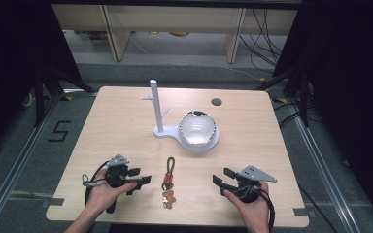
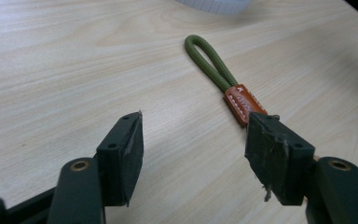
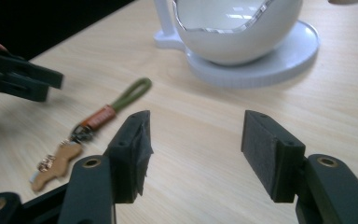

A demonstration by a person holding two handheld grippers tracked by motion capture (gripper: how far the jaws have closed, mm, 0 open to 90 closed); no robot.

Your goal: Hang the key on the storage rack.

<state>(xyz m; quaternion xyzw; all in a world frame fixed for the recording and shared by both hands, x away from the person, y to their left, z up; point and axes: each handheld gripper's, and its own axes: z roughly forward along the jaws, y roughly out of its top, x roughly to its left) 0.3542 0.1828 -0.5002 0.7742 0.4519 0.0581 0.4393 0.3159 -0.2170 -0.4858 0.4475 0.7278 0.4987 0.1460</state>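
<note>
Two claws rest low over the wooden table (image 1: 126, 126), one in each hand of the person, and a keychain (image 1: 168, 182) lies on the wood between them.

On the left side, the left claw (image 1: 140, 177) is held by the left hand (image 1: 104, 191) and points toward the middle of the table. Its jaws are spread wide and nothing is between them. In the left gripper view the left claw (image 2: 193, 140) has bare wood in the gap, and the keychain (image 2: 223, 79) lies just ahead of its right-hand jaw: the green cord loop runs away from the claw, and the orange leather tab ends right at the tip of that jaw. Whether the jaw touches the tab I cannot tell, because the jaw hides this part.

In the middle, beyond both claws, stands a white stand (image 1: 156, 109) with a tall post, and on its round base sits a white bowl (image 1: 197, 127) with a jagged rim.

On the right side, the right claw (image 1: 222, 177) is held by the right hand (image 1: 250, 206) and points toward the keychain. In the right gripper view its jaws (image 3: 196, 135) are also spread, with empty wood between them. The keychain (image 3: 98, 119) lies ahead and to the left of this claw, a little apart from it, with a small brown figure at its near end.
</note>
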